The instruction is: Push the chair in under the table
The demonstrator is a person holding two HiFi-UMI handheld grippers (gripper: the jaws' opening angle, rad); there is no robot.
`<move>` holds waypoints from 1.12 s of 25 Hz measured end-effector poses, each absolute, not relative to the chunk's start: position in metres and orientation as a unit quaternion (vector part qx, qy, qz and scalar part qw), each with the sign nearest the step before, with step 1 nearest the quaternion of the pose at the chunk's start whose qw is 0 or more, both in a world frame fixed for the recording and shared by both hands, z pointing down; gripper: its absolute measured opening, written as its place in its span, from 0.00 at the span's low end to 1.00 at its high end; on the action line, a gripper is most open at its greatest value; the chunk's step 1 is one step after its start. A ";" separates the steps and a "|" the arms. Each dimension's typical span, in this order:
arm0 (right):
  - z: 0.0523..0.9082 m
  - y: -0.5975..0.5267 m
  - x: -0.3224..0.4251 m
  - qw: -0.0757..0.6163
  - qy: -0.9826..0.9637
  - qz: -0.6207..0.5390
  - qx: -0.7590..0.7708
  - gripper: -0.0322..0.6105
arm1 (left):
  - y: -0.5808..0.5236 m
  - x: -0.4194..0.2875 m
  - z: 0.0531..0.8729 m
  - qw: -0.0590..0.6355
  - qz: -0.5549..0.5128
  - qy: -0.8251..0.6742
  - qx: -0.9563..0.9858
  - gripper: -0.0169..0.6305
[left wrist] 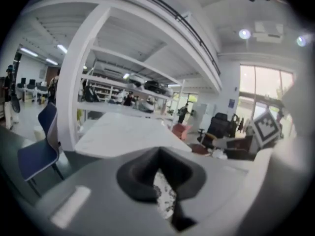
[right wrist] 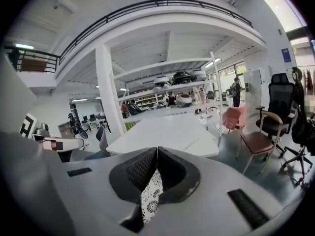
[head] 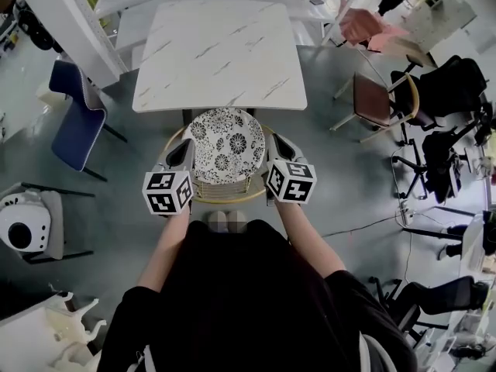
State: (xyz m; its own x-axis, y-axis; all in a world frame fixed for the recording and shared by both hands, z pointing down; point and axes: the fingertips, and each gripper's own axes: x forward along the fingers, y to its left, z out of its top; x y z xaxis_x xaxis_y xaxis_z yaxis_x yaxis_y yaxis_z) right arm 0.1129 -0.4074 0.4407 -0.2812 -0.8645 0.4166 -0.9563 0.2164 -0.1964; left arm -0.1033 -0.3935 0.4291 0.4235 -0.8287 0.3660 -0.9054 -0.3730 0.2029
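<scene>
Closed, empty left gripper (head: 184,150) and right gripper (head: 277,144) flank the floral-seated round wooden chair (head: 225,142) (stiff, probably light); push its backrest (head: 225,197).

Bright, even indoor light fills the head view; the white table (head: 221,53) shines softly and shadows on the grey floor (head: 132,223) are faint. Both gripper views bow strongly towards dark, vignetted edges. The left gripper view is smeared and soft, with window (left wrist: 261,90) glare at the right; the right gripper view is sharper.
</scene>
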 end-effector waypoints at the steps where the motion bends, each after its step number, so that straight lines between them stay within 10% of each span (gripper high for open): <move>1: 0.427 -0.409 0.109 0.103 -0.778 0.194 0.589 0.08 | -0.396 -0.102 0.416 0.173 0.097 -0.528 0.826 0.04; 16: 0.258 -0.389 0.067 0.019 -0.825 -0.013 0.565 0.08 | -0.382 -0.088 0.264 -0.025 0.059 -0.568 0.821 0.04; 28: 0.254 -0.370 0.060 0.017 -0.824 -0.032 0.566 0.08 | -0.364 -0.087 0.256 -0.030 0.054 -0.558 0.827 0.04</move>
State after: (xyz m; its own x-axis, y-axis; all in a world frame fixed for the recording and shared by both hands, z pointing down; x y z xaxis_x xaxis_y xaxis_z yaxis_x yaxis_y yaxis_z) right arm 0.0600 -0.3696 0.2540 -0.3588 -0.9334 -0.0081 -0.9312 0.3573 0.0714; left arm -0.0867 -0.3638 0.2562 0.3706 -0.9271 0.0557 -0.9207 -0.3746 -0.1097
